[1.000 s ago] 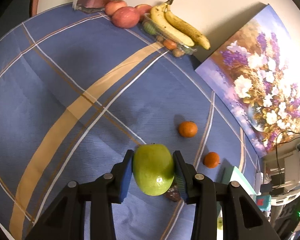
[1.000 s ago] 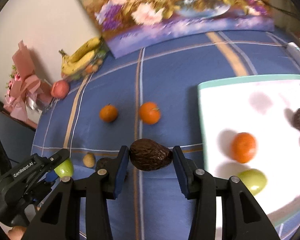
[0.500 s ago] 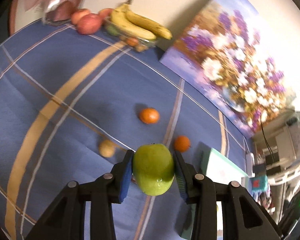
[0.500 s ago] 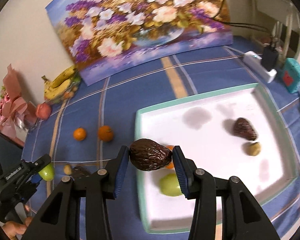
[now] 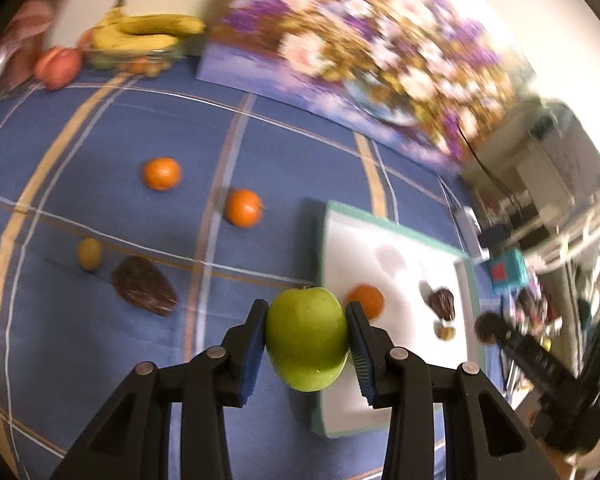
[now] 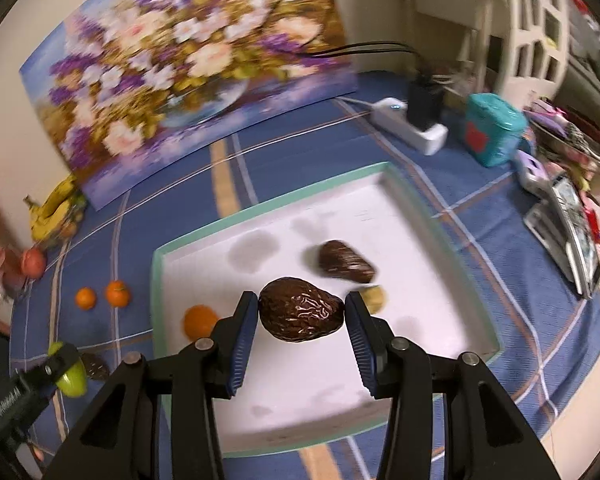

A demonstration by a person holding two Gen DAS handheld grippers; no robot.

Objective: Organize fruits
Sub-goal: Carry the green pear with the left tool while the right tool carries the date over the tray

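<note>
Clamping an apple (image 5: 306,344), the left gripper (image 5: 306,346) hangs at the tray (image 6: 440,236) edge; right gripper (image 6: 300,314) pinches an avocado (image 6: 300,314) over it; three fruits inside, four outside.

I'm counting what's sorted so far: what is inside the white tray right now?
The white tray holds an orange, a dark avocado and a small yellowish fruit; the held avocado may hide more.

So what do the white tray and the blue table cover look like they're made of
The tray looks like matte white foam or plastic with a teal rim, though I can't tell which. The table cover looks like woven cloth: it shows soft creases and printed stripes.
</note>
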